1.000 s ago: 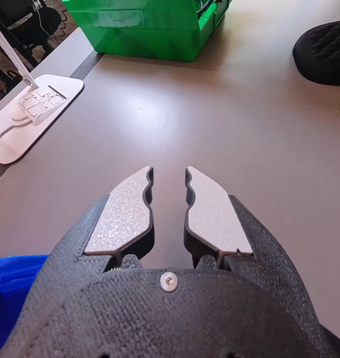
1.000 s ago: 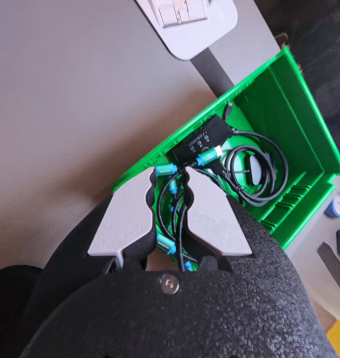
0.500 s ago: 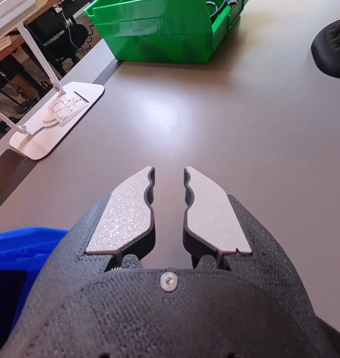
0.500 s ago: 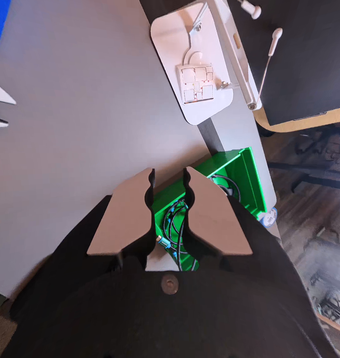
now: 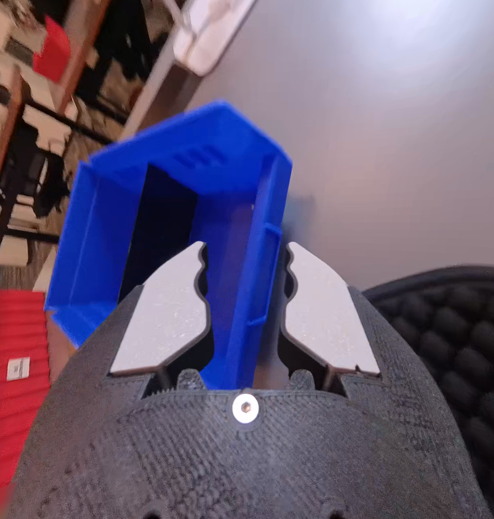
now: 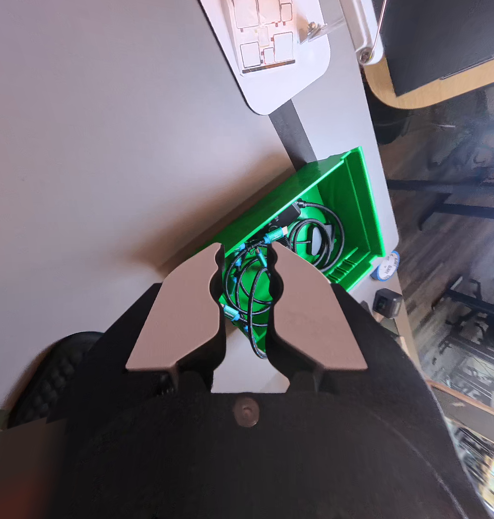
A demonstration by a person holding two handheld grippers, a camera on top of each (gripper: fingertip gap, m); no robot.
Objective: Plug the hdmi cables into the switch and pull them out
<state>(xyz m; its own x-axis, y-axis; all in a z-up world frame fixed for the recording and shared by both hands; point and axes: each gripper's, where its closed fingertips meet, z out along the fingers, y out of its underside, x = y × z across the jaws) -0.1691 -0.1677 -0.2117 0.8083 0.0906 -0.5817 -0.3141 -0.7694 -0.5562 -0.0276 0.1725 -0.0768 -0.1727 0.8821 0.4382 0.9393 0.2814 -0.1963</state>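
My left gripper (image 5: pixel 246 245) is open wide and straddles the right wall of an empty blue bin (image 5: pixel 212 146). Its left finger is inside the bin and its right finger outside, and neither pad presses on the wall. My right gripper (image 6: pixel 246 245) hovers over a green bin (image 6: pixel 350 196) and is shut on a looped black braided cable with teal connectors (image 6: pixel 248 295). One loop hangs past the bin's near edge. A black adapter box (image 6: pixel 289 213) and a coiled black cable (image 6: pixel 333 224) lie in the green bin.
Both bins stand on a grey table (image 6: pixel 99 140). A white lamp base (image 6: pixel 268 56) sits at the table's edge and also shows in the left wrist view (image 5: pixel 206 36). A black padded cushion (image 5: pixel 451 351) lies right of the blue bin. A blue tape roll (image 6: pixel 386 266) lies beside the green bin. About 40 cm separates my left fingertips from my right.
My left gripper swung from facing across the table to the blue bin and opened wider around its wall. My right gripper rose, then came lower over the green bin, with the cable staying between its fingers.
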